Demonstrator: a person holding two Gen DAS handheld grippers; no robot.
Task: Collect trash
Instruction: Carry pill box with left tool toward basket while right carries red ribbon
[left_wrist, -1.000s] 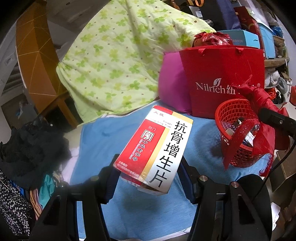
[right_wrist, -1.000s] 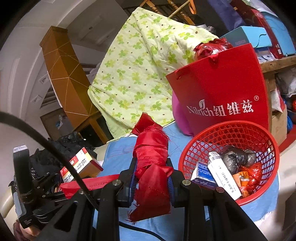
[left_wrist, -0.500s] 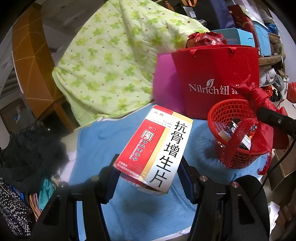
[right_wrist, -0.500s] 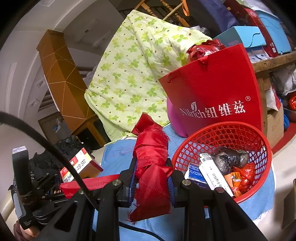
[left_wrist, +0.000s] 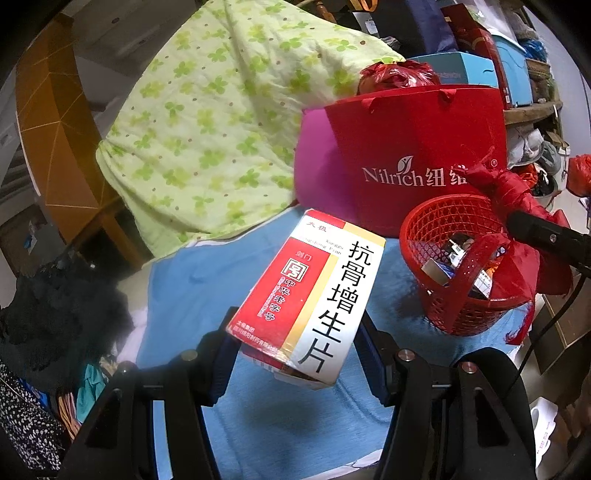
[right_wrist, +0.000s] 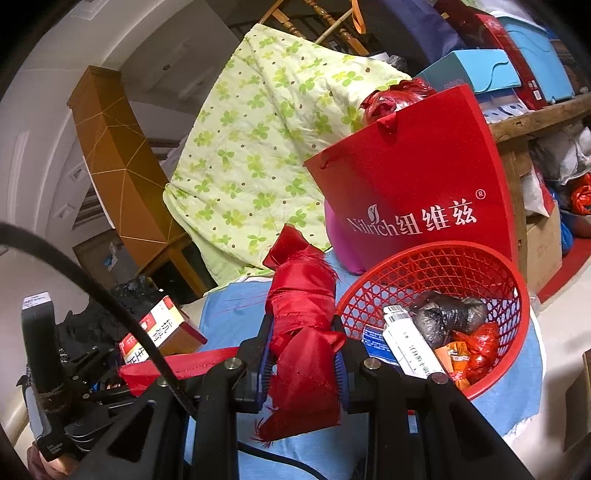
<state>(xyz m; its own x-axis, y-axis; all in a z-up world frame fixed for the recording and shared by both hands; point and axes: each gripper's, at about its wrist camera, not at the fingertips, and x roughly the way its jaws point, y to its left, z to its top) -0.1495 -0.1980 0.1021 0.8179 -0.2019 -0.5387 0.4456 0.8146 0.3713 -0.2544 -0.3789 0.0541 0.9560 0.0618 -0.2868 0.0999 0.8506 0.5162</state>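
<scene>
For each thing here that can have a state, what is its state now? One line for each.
Left gripper: shut on the box.
Box: held off the blue cloth, tilted.
Right gripper: shut on the red cloth.
Red cloth: bunched between the fingers, beside the basket.
Basket: upright, partly filled with trash.
Red bag: upright, open at top.

A: Where does the left wrist camera sit?

B: Just behind the left claw (left_wrist: 295, 354), close over the blue-covered worktop (left_wrist: 207, 280), tilted downward, with the red basket (left_wrist: 443, 310) at three o'clock.

A: And the right one?

B: Behind the right claw (right_wrist: 303, 362), flatter, very near the basket. Both share the basket, red paper bag (left_wrist: 413, 147) and green quilt (right_wrist: 258, 147).
</scene>
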